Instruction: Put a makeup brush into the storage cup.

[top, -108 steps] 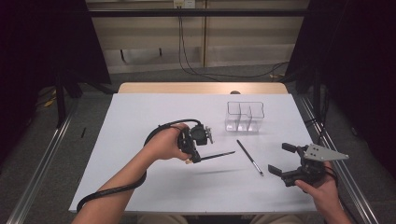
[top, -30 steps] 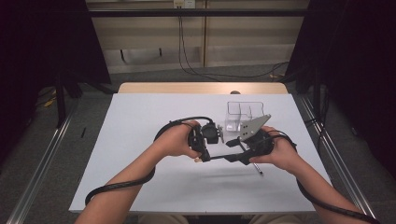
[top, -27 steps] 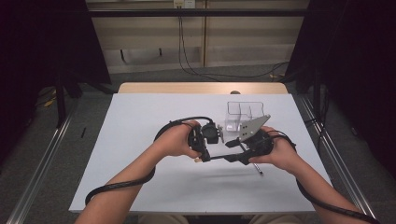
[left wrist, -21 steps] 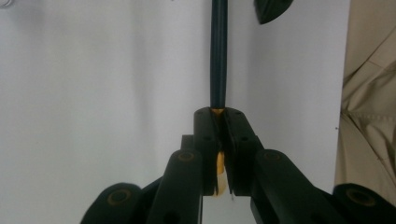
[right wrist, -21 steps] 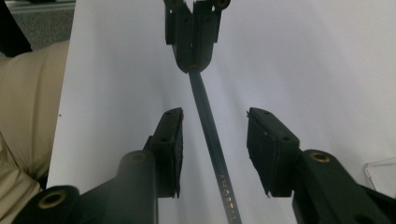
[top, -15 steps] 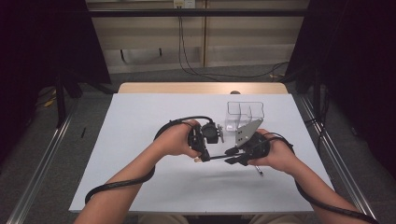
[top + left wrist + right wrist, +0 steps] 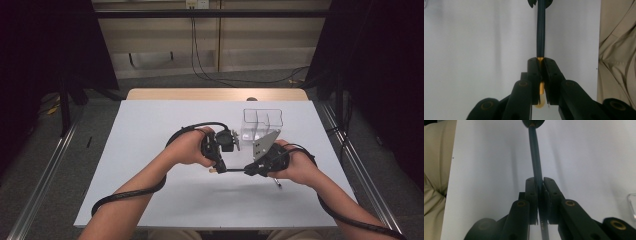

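A dark teal pencil (image 7: 234, 171) with a yellow end hangs level just above the white table (image 7: 150, 130), between my two grippers. My left gripper (image 7: 217, 167) is shut on its yellow end; the left gripper view shows the pads (image 7: 534, 67) pinching that end, and the pencil shaft (image 7: 540, 30) runs away to the other gripper. My right gripper (image 7: 250, 171) has just been closing and now is shut on the other end. The right gripper view has the pencil (image 7: 535, 152) passing between its closed jaws, gripper (image 7: 539, 182).
A clear plastic container (image 7: 262, 122) with compartments stands on the table just behind the grippers. A second dark pen (image 7: 276, 183) lies on the table under my right hand. The person's beige clothing (image 7: 616, 55) is at the near table edge.
My right gripper came in from the table's right side, open, and its jaws have closed on the free end of the pencil. The left gripper has kept still, holding the pencil.
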Tool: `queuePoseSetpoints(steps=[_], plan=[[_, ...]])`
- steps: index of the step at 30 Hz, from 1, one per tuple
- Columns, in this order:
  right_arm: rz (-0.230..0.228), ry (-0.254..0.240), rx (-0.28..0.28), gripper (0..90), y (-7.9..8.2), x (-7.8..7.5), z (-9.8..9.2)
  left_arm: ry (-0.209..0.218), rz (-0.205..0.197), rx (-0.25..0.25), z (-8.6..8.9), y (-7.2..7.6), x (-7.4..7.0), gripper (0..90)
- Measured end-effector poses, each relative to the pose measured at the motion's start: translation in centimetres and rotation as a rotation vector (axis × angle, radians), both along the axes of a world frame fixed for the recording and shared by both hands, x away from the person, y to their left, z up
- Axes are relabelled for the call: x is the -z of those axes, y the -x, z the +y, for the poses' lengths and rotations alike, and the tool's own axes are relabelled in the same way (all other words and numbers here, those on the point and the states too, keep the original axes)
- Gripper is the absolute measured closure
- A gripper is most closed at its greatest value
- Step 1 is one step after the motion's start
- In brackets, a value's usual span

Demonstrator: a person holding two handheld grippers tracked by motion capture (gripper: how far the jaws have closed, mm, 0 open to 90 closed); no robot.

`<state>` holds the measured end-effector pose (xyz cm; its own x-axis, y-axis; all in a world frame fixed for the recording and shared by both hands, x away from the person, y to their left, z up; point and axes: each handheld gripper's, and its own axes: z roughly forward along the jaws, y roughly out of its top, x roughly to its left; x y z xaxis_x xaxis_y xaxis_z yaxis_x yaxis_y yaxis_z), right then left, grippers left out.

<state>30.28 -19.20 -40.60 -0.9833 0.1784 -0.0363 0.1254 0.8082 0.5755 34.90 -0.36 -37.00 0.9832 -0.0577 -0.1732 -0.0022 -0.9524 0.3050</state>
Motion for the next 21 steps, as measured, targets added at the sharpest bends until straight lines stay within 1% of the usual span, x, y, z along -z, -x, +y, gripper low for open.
queuePoseSetpoints(steps=[1, 2, 3, 4, 5, 7, 12, 13, 15, 16, 17, 18, 19, 20, 21], plan=[[0.006, 0.007, 0.003, 83.9, 0.1, 0.1, 0.0, 0.000, 0.000, 0.000, 0.0, 0.0, 0.0, 84.2], [0.006, 0.007, 0.003, 83.9, 0.1, 0.1, 0.0, 0.014, 0.007, -0.006, 0.1, -0.1, -0.2, 84.2], [0.006, 0.009, -0.011, 84.8, 0.2, 0.6, 0.1, 0.035, 0.018, -0.012, 0.3, -0.3, -0.6, 84.2], [0.006, 0.009, -0.011, 84.8, 0.2, 0.6, 0.1, 0.035, 0.018, -0.012, 0.3, -0.3, -0.6, 84.2], [0.011, -0.003, 0.005, 84.9, 0.3, 0.8, 0.0, 0.052, 0.019, -0.024, 0.5, -0.5, -0.8, 84.1], [0.024, -0.023, 0.014, 85.0, 0.2, 1.0, -0.1, 0.067, 0.023, -0.032, 0.7, -0.6, -1.0, 84.0], [0.029, -0.027, 0.014, 85.0, 0.2, 1.2, -0.1, 0.065, 0.020, -0.030, 0.8, -0.6, -0.7, 83.5], [0.026, -0.028, 0.013, 85.0, 0.2, 1.2, -0.1, 0.070, 0.026, -0.034, 0.8, -0.6, -0.6, 83.0], [0.026, -0.034, 0.015, 85.0, 0.3, 1.2, -0.1, 0.078, 0.026, -0.036, 0.9, -0.6, -0.5, 80.1], [0.025, -0.046, 0.024, 85.1, 0.3, 1.0, -0.1, 0.086, 0.024, -0.041, 1.0, -0.7, -0.5, 74.8], [0.025, -0.046, 0.024, 85.1, 0.3, 1.0, -0.1, 0.094, 0.028, -0.042, 1.1, -0.7, -0.5, 74.8], [0.020, -0.049, 0.026, 85.0, 0.3, 0.9, -0.2, 0.106, 0.031, -0.048, 1.2, -0.7, -0.5, 73.0], [0.013, -0.053, 0.037, 85.0, 0.2, 0.8, -0.3, 0.118, 0.031, -0.053, 1.3, -0.7, -0.5, 67.1], [0.013, -0.053, 0.037, 85.0, 0.2, 0.8, -0.3, 0.133, 0.026, -0.061, 1.4, -0.7, -0.5, 67.1], [0.013, -0.057, 0.035, 85.0, 0.2, 0.8, -0.4, 0.138, 0.029, -0.054, 1.5, -0.7, -0.5, 65.3]])
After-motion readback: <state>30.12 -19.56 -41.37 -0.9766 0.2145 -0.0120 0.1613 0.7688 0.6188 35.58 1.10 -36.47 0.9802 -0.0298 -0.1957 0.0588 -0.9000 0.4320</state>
